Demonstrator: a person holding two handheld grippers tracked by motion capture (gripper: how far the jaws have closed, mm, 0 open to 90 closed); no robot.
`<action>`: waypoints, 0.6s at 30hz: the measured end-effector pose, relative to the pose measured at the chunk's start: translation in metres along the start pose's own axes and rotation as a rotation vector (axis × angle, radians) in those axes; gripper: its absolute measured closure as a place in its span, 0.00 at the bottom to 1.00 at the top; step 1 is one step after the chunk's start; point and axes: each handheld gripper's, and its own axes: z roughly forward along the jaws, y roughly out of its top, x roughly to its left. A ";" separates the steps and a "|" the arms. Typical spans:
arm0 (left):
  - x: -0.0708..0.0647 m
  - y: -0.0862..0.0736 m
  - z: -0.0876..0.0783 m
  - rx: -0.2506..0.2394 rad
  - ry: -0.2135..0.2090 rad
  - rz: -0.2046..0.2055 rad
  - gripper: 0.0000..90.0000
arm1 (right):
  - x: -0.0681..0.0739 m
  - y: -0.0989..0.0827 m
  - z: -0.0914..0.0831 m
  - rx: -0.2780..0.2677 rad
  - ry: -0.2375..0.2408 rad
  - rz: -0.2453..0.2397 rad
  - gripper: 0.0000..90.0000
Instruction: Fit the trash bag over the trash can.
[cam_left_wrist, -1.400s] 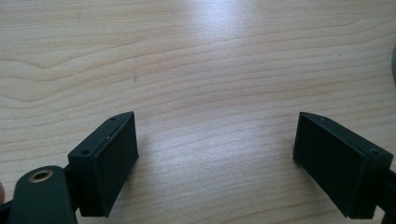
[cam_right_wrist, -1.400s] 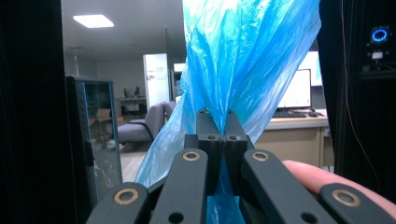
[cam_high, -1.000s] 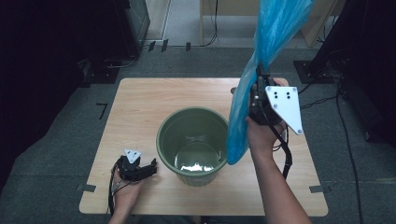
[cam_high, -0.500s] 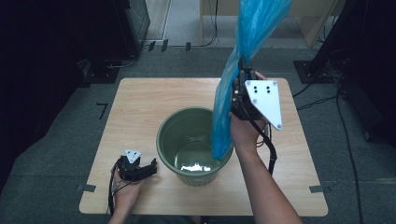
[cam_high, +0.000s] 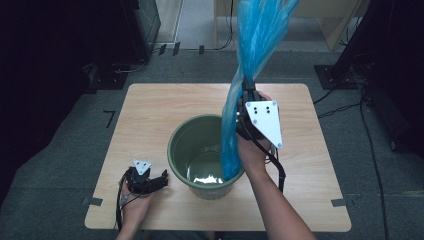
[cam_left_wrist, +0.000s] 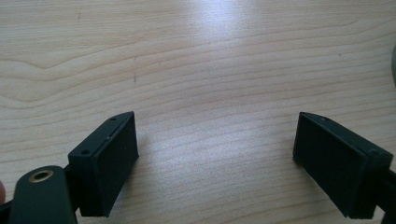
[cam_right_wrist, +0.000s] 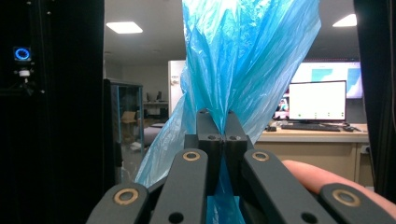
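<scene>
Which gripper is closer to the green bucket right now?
Right. The right gripper, clamped on the blue bag, hangs above the green bucket's rim; the left gripper rests on the table beside it.

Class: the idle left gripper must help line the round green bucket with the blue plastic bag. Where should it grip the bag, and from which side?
Probably the loose lower end of the blue plastic bag, dangling inside the round green bucket. Approach from the bucket's left: the open left gripper waits there, while the right gripper pinches the bag's middle.
</scene>
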 end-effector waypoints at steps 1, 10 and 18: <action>0.000 0.000 0.000 0.000 0.000 0.000 0.15 | 0.000 -0.002 -0.002 0.004 0.005 0.002 1.00; 0.000 0.000 0.000 0.001 0.000 0.000 0.15 | -0.006 -0.012 -0.019 0.029 0.086 -0.007 1.00; 0.000 0.000 0.000 0.001 0.000 0.000 0.15 | -0.011 -0.025 -0.032 0.071 0.128 -0.004 0.96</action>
